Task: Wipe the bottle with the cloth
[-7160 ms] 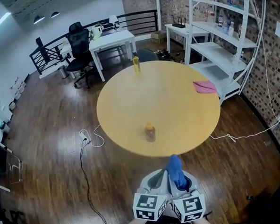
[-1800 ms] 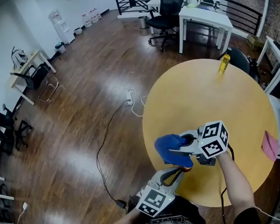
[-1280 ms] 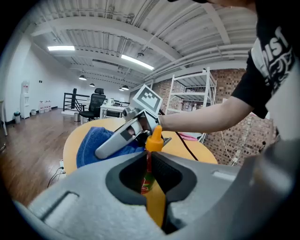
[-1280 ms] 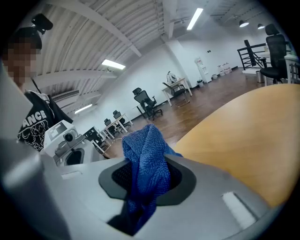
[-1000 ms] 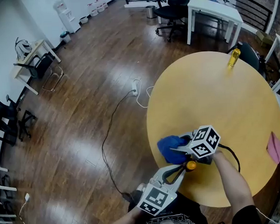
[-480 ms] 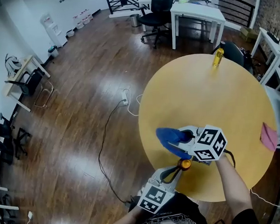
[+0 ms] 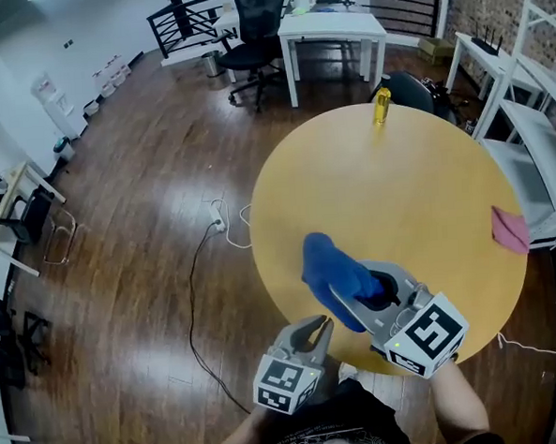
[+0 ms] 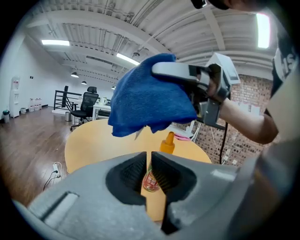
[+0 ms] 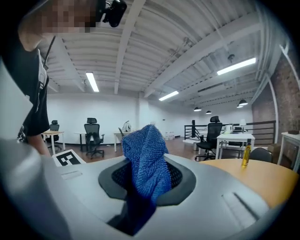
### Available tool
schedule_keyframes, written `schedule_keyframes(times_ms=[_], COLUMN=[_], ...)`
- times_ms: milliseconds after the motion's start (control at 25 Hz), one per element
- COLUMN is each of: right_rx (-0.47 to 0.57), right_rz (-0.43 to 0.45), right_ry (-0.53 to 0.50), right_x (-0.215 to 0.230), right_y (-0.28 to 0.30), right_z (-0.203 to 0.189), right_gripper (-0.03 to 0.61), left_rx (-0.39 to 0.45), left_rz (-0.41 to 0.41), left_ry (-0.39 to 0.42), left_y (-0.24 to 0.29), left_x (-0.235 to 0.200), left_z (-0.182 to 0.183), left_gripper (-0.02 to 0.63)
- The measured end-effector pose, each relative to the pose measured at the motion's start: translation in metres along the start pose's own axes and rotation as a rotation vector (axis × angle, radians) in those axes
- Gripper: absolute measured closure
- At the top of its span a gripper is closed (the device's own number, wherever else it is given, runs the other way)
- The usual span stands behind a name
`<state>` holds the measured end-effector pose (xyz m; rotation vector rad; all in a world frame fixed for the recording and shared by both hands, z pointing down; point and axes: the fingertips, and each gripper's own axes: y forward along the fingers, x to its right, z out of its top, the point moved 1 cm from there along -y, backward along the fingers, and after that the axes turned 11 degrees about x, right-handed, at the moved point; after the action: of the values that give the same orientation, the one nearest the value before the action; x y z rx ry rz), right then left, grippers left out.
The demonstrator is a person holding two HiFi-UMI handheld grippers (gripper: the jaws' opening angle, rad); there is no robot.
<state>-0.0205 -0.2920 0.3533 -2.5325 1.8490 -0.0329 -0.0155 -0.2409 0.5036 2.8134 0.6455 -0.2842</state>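
Note:
A small bottle [image 8: 161, 154] with an orange cap and a red label stands on the round wooden table [image 7: 417, 189], just beyond my left gripper [image 8: 149, 159]. That gripper is shut and holds nothing. In the head view the left gripper [image 7: 317, 328] sits off the table's near edge, and the bottle is hidden there. My right gripper [image 7: 343, 292] is shut on a blue cloth [image 7: 328, 265] and hovers over the near part of the table. In the left gripper view the blue cloth [image 8: 147, 101] hangs above the bottle. The right gripper view shows the cloth [image 9: 147, 159] pinched between the jaws.
A yellow bottle [image 7: 382, 105] stands at the table's far edge, and a pink cloth [image 7: 510, 229] lies at its right edge. White shelving [image 7: 536, 144] is to the right. A white desk [image 7: 327, 30] and an office chair [image 7: 256, 21] stand beyond. A cable and power strip [image 7: 217, 225] lie on the floor.
My left gripper has drawn back from the bottle toward the person. The orange cap no longer shows in the head view. My right gripper with the cloth has shifted nearer over it.

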Motion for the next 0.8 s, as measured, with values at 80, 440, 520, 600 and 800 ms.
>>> schedule_keyframes(times_ms=[80, 440, 520, 600, 800], right_rx=[0.035, 0.073, 0.08, 0.104, 0.136], right_rz=[-0.065, -0.316, -0.353, -0.372, -0.397], right_ry=[0.004, 0.122, 0.154, 0.173, 0.162], right_x=[-0.009, -0.029, -0.032, -0.037, -0.042], right_y=[-0.007, -0.036, -0.041, -0.044, -0.049], right_z=[-0.005, -0.066, -0.076, -0.077, -0.081], right_gripper=[0.492, 0.492, 0.492, 0.492, 0.492], left_rx=[0.004, 0.01, 0.014, 0.02, 0.028], left_rz=[0.004, -0.032, -0.053, -0.066, -0.088], left_ry=[-0.001, -0.013, -0.009, -0.005, -0.014], left_y=[-0.007, -0.026, -0.025, -0.025, -0.024], left_x=[-0.01, -0.027, -0.024, -0.022, -0.02], left_z=[0.002, 0.007, 0.01, 0.013, 0.016], left_gripper=[0.586, 0.586, 0.586, 0.586, 0.586])
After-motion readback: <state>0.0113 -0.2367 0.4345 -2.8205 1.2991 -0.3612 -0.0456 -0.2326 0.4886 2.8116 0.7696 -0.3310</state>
